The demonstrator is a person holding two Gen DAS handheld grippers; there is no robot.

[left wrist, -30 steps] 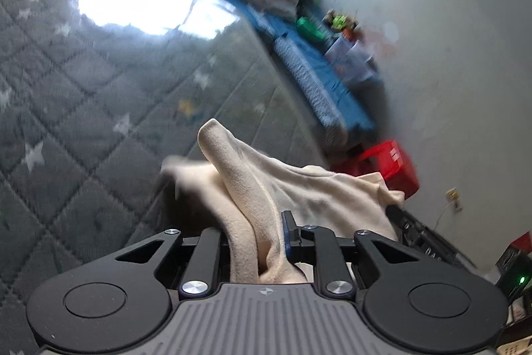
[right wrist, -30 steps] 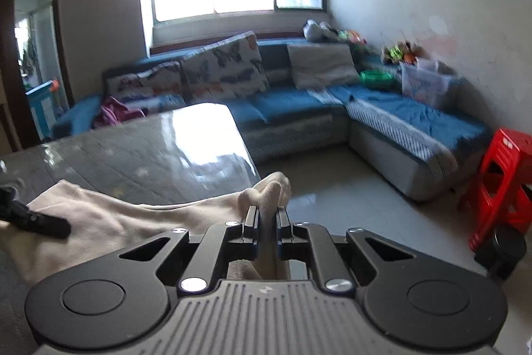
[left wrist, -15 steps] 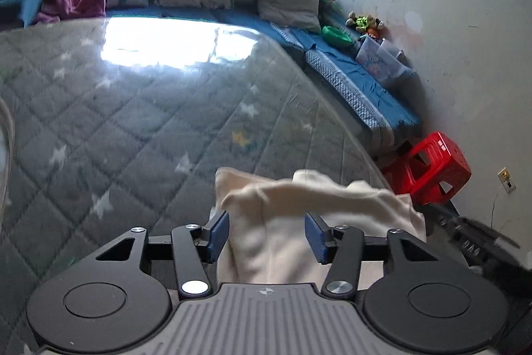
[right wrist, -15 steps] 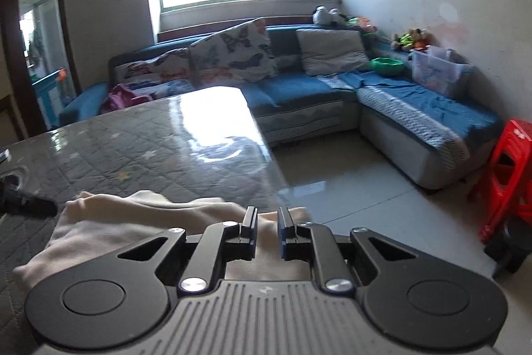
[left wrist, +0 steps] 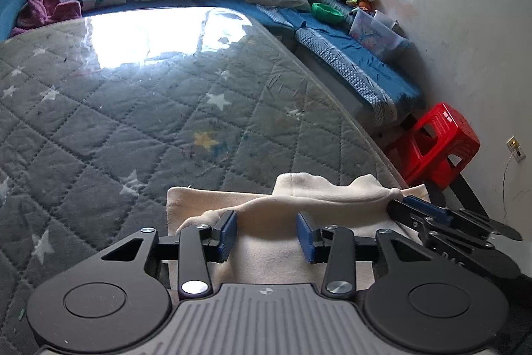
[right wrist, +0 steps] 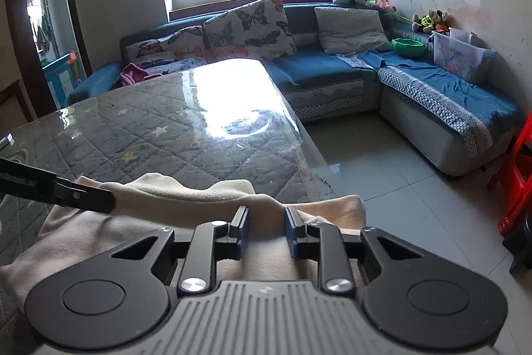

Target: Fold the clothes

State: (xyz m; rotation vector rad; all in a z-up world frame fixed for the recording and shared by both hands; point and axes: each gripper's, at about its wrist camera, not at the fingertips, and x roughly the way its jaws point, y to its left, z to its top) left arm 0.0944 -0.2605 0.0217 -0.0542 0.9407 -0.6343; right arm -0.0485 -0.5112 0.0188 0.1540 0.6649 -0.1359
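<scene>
Nearest, a cream fleece garment (left wrist: 319,198), soft and matte, is laid folded at the near right corner of the quilted star-patterned table cover (left wrist: 133,108), long axis crosswise. The left gripper (left wrist: 267,230) and right gripper (right wrist: 265,227) are set partly spread above it, jaws just closing and opening respectively, nothing pinched.

**Cream garment at the table's near right corner**

The table (left wrist: 139,108) wears a grey quilted cover sewn in diamonds with white stars and one yellow star, under a glossy clear sheet that mirrors the window toward the far edge. A cream garment (left wrist: 266,258) lies bunched at the near right corner, one fold reaching the right edge and slightly overhanging it. The remaining quilted surface runs to the far edge beside the sofa.
</scene>
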